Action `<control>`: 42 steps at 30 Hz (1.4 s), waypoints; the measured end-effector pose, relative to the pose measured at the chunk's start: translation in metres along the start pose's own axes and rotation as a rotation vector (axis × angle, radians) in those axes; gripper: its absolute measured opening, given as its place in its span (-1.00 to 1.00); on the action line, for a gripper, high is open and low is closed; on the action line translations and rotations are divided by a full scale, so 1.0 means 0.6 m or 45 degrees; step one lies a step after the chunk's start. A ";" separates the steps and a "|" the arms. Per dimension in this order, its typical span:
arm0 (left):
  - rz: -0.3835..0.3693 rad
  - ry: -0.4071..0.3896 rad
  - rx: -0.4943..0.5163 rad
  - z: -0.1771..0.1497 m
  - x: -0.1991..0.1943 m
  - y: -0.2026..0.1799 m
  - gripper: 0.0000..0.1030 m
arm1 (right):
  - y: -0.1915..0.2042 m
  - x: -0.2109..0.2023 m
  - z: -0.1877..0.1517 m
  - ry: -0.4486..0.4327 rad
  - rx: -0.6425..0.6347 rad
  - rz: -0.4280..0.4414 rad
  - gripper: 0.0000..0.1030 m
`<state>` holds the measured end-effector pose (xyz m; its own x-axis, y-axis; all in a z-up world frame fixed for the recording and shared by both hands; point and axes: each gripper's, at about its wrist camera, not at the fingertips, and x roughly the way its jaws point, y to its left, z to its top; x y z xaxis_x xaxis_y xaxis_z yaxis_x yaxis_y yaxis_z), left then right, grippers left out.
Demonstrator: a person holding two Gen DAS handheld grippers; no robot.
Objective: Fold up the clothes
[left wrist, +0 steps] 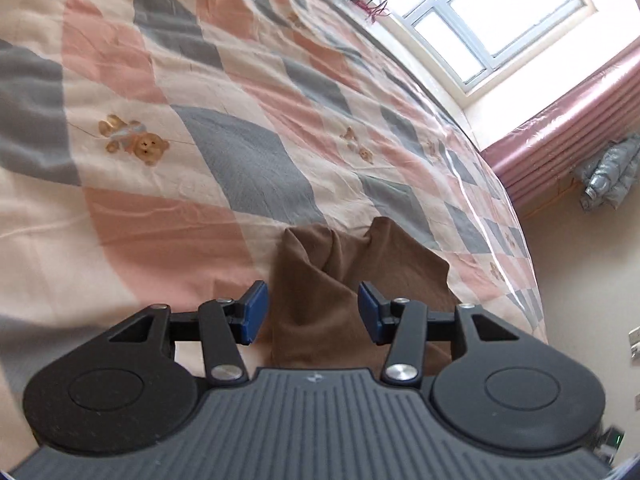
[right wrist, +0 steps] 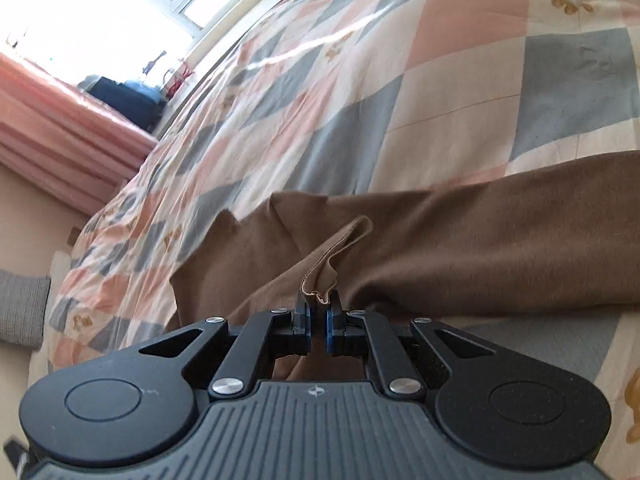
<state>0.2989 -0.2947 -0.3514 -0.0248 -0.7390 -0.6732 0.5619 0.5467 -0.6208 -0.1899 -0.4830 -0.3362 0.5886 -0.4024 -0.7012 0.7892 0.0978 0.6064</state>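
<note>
Patchwork bed quilt (left wrist: pixel 168 80) under a bright window (left wrist: pixel 496 20), brown garment (right wrist: pixel 460 248) lying rumpled on it, folding barely begun.

Right gripper (right wrist: pixel 319 316) has its jaws clamped on a hem of the garment, lifting a small ridge; left gripper (left wrist: pixel 312 308) hovers over the same cloth, jaws wide apart, holding nothing.

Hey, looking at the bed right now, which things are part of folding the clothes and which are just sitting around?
Part of the job:
- brown garment on the bed
- right gripper, shut on the garment's hem
- left gripper, open, with brown cloth between its fingers
- checked quilt, the folding surface

Just lying about:
- pale blue puffy jacket by the pink curtain
- dark bag near the window
</note>
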 end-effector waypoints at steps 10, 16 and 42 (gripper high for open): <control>0.031 0.321 0.063 0.113 0.206 -0.007 0.08 | -0.008 -0.057 -0.015 -0.035 0.015 0.001 -0.86; 0.009 0.519 0.424 0.120 0.282 -0.071 0.28 | -0.035 -0.062 -0.030 0.015 0.077 -0.029 -0.83; 0.358 0.112 0.664 0.087 0.160 -0.158 -0.43 | -0.072 -0.032 -0.064 0.092 0.124 -0.214 0.09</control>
<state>0.2865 -0.4383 -0.3362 0.1278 -0.5464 -0.8277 0.8881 0.4346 -0.1498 -0.2283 -0.4444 -0.3634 0.4640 -0.3386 -0.8186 0.8587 -0.0551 0.5095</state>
